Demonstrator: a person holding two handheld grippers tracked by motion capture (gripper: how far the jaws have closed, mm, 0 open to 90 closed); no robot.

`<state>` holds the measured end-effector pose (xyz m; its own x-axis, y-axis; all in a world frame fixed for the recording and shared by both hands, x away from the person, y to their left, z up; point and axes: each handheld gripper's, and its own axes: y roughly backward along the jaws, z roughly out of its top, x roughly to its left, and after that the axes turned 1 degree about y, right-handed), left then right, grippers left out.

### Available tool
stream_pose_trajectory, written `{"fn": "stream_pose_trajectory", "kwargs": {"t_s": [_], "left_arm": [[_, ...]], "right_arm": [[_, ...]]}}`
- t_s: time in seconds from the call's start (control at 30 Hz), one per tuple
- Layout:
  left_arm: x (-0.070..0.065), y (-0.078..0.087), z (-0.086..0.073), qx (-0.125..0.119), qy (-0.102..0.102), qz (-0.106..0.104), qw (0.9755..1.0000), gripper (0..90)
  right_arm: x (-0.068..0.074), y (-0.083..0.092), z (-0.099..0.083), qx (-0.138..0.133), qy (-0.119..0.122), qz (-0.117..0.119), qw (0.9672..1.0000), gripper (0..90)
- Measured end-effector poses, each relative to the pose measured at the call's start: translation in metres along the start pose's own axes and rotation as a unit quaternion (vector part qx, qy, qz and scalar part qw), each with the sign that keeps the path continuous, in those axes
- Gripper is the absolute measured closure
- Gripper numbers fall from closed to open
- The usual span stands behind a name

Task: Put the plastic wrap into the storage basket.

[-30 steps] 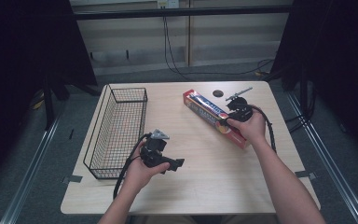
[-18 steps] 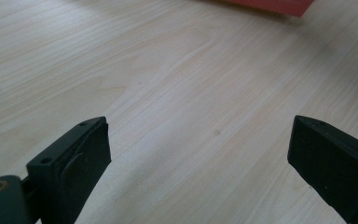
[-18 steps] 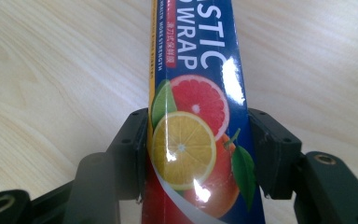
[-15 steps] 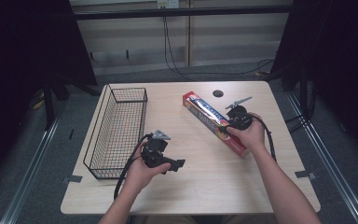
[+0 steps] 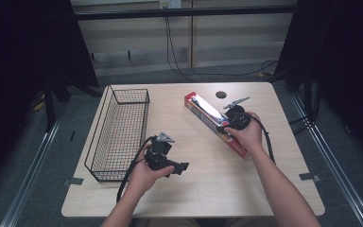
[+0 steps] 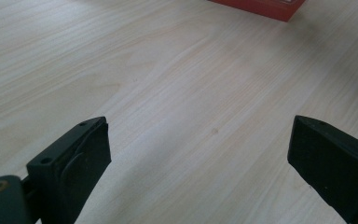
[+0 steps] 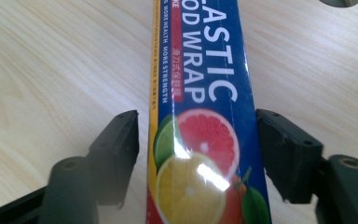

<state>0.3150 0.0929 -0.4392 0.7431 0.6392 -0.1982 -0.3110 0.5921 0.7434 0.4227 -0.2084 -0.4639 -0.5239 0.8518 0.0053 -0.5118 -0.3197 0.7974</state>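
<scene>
My right hand-held gripper (image 7: 196,154) has just been opening, jaws loosely astride the plastic wrap box (image 7: 205,121) lying far right on the counter (image 5: 208,184); closing off-centre could skew it. My left hand-held gripper (image 6: 200,158) gapes wide, empty.

The high view looks forward and down over the whole tabletop (image 5: 264,189); both gripper views skim it closely, sharing the plastic wrap box (image 7: 200,116).
</scene>
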Motion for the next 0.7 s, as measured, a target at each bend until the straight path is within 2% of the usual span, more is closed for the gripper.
{"fn": "stream_pose_trajectory", "kwargs": {"t_s": [0.1, 0.13, 0.17, 0.23, 0.4, 0.43, 0.5, 0.63, 0.7], "left_arm": [[0.001, 0.000, 0.000, -0.001, 0.001, -0.002, 1.0000, 5.7], [0.001, 0.000, 0.000, -0.001, 0.001, -0.002, 1.0000, 5.7], [0.002, 0.000, -0.001, -0.001, 0.003, -0.002, 1.0000, 5.7], [0.002, 0.000, -0.001, 0.001, 0.004, 0.000, 1.0000, 5.7], [0.003, 0.001, -0.001, 0.000, 0.004, -0.002, 1.0000, 5.7], [0.002, 0.001, -0.001, -0.007, 0.009, -0.003, 0.9999, 5.7], [0.002, 0.001, -0.001, -0.004, 0.004, -0.004, 1.0000, 5.7], [0.002, 0.002, 0.000, -0.001, 0.004, -0.001, 1.0000, 5.8], [0.001, 0.002, 0.001, -0.004, 0.005, -0.003, 1.0000, 5.8]], "right_arm": [[0.002, -0.008, 0.006, 0.012, 0.014, -0.008, 0.9998, 33.2], [0.002, -0.008, 0.006, 0.012, 0.014, -0.008, 0.9998, 33.2], [0.003, -0.011, 0.009, 0.010, 0.012, -0.013, 0.9998, 39.2], [0.001, -0.013, 0.009, 0.010, 0.003, -0.013, 0.9999, 41.2], [0.001, -0.010, 0.011, 0.028, 0.004, -0.006, 0.9996, 45.2], [0.002, -0.009, 0.010, 0.031, -0.006, -0.004, 0.9995, 45.4], [0.002, -0.007, 0.009, 0.029, -0.013, 0.002, 0.9995, 45.5], [0.000, 0.000, 0.008, 0.029, -0.003, 0.005, 0.9996, 45.6], [-0.002, 0.006, 0.007, 0.018, -0.002, 0.009, 0.9998, 45.6]]}}
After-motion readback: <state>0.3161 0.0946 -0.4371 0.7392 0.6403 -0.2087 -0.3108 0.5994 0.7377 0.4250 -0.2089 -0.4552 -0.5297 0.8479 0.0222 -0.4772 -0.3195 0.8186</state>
